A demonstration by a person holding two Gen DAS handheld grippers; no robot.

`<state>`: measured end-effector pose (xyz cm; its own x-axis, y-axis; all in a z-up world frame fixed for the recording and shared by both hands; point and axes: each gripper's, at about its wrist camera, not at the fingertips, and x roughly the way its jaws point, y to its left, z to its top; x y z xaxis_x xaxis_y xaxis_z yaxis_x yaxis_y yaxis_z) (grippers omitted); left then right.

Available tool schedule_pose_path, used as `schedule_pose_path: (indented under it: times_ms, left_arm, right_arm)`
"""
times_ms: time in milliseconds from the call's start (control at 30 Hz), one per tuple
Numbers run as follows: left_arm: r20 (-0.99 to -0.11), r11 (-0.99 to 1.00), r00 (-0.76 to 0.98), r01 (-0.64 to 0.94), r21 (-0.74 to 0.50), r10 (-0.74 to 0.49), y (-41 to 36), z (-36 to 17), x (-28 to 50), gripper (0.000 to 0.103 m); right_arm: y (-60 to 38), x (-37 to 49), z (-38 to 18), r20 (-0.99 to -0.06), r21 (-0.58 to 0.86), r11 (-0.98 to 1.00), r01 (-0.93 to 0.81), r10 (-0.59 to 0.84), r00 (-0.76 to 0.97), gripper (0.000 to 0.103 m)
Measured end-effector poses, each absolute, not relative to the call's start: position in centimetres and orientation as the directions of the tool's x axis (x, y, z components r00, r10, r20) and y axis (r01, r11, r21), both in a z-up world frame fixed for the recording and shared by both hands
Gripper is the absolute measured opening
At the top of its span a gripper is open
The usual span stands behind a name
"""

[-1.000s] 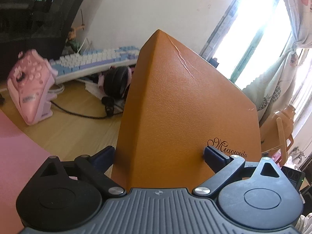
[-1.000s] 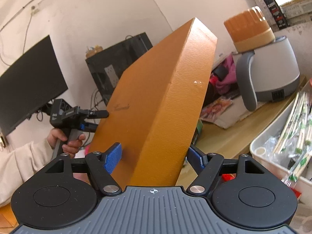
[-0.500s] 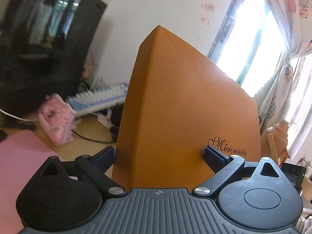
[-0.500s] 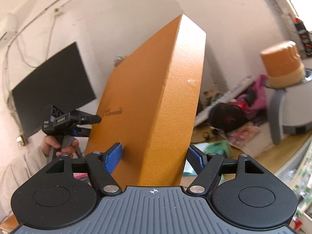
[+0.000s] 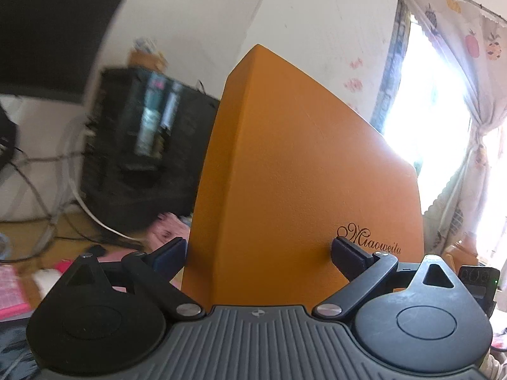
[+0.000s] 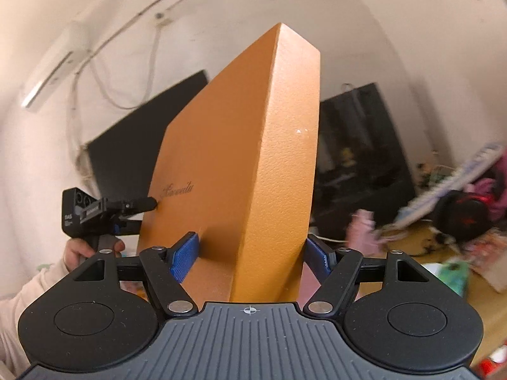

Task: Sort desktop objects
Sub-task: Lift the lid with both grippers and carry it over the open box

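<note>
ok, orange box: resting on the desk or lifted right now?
Lifted. The orange box is clamped at opposite ends by the right gripper and left gripper, tilted up, with wall and monitor behind it.

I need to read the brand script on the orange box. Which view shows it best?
The left wrist view: the orange box shows its broad face square-on, with sharp "Miaoweitu" script beside the left gripper. In the right wrist view, that face slants away behind the right gripper; the script is small and blurred.
</note>
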<state>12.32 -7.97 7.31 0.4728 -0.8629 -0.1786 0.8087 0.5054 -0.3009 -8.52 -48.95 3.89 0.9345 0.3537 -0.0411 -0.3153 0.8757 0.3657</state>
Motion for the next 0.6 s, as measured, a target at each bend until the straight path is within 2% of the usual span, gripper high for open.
schedule_pose_path:
  times_ms: [267,600]
  left_arm:
    - [-0.157,0.652,0.637,0.703,-0.283,-0.755,-0.1,8.8,7.6,0.098]
    - [-0.178,0.814,0.811,0.492,-0.311,-0.558,10.1,8.8,2.7,0.098]
  right_arm:
    - [-44.5,-6.2,6.3,-0.026,0.347,0.809,-0.474,0.514,0.858,0.074]
    - [-34.0,-1.8,7.0,-0.064,0.362,0.658,-0.661,0.724,0.686,0.074]
